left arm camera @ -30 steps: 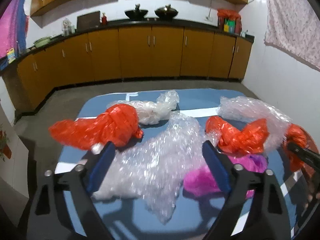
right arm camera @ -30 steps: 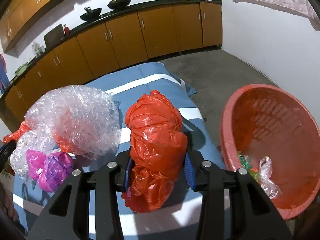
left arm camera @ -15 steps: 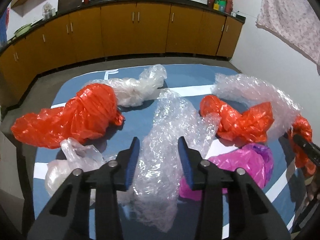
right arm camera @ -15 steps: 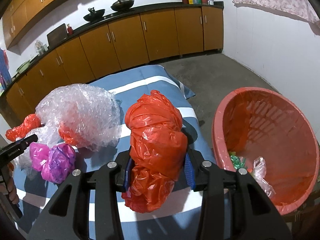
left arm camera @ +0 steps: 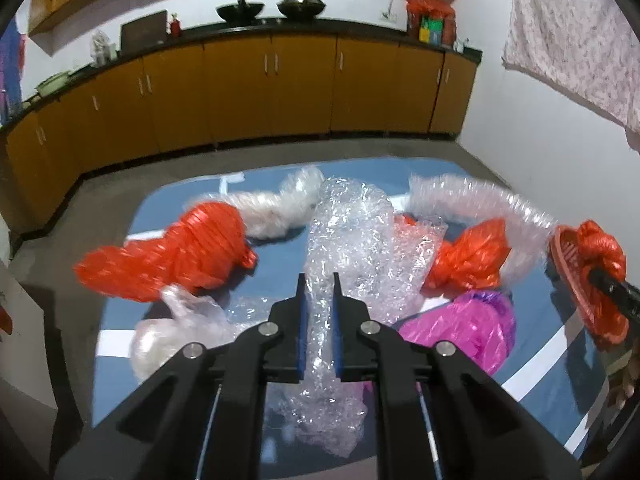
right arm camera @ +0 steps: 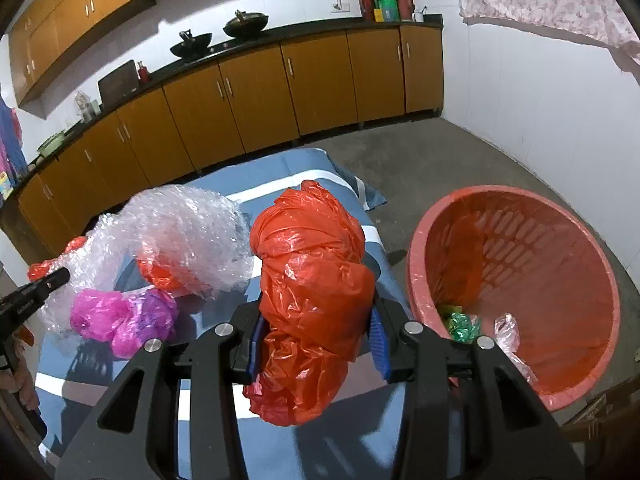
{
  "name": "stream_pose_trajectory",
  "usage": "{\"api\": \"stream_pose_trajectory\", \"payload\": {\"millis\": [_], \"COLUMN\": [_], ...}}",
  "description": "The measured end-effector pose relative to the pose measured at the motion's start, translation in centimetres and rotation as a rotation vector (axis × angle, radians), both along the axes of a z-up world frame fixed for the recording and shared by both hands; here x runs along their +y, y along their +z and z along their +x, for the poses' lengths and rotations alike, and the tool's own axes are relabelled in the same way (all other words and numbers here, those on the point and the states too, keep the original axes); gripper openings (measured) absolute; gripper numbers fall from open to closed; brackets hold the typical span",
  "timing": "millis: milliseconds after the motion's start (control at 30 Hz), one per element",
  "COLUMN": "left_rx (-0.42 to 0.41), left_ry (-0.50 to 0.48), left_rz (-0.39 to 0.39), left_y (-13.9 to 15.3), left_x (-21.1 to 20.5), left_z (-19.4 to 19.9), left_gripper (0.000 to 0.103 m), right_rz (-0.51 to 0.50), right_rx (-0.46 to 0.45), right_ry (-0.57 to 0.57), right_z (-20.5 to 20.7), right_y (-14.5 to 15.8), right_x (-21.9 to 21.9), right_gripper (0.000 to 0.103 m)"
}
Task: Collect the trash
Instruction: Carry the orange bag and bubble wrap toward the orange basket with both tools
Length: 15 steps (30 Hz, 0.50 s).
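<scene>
The left gripper (left arm camera: 318, 280) has just been closing and now pinches a long crumpled sheet of clear bubble wrap (left arm camera: 348, 240) between its blue pads, the sheet trailing over the blue table (left arm camera: 120, 322) both ahead of the jaws and under them. The right gripper (right arm camera: 316, 332) squeezes a bulging, knotted orange plastic bag (right arm camera: 312, 280), shiny and creased, held above the table's near right edge. Beside that edge, on the floor, stands a round red basket (right arm camera: 568, 264) with slotted walls; in its bottom lie a green foil wrapper (right arm camera: 460, 322) and a small clear plastic bag (right arm camera: 506, 326). Still on the table from the left view I count two more orange bags (left arm camera: 180, 252), one pink bag (left arm camera: 472, 328), a second bubble wrap piece (left arm camera: 480, 204) at the far right, and two pale clear bags (left arm camera: 176, 328), one near and one far.
</scene>
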<state>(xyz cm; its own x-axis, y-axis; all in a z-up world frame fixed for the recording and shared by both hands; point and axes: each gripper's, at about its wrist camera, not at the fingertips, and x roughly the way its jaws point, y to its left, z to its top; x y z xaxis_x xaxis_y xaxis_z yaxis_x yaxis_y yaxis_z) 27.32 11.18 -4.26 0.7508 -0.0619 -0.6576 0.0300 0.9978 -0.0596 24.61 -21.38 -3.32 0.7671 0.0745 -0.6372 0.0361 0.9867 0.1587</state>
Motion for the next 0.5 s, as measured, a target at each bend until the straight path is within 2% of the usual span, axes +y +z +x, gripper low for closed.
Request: {"api": "stream_pose_trajectory", "payload": {"millis": [233, 500], "left_rx": [-0.065, -0.128], "left_ry": [0.050, 0.005], "left_rz": [-0.030, -0.082], "left_y": [3.2, 6.2], "left_x": [0.7, -1.3], "left_z": [-2.4, -5.5], "left_gripper": [0.011, 0.011], "right_rz": [0.014, 0.005], "right_rx": [-0.041, -0.102], "right_ry": [0.007, 0.004], "right_z": [-2.0, -4.8], "right_y": [1.6, 4.0], "right_x": [-0.5, -1.5], "right_gripper": [0.042, 0.042]}}
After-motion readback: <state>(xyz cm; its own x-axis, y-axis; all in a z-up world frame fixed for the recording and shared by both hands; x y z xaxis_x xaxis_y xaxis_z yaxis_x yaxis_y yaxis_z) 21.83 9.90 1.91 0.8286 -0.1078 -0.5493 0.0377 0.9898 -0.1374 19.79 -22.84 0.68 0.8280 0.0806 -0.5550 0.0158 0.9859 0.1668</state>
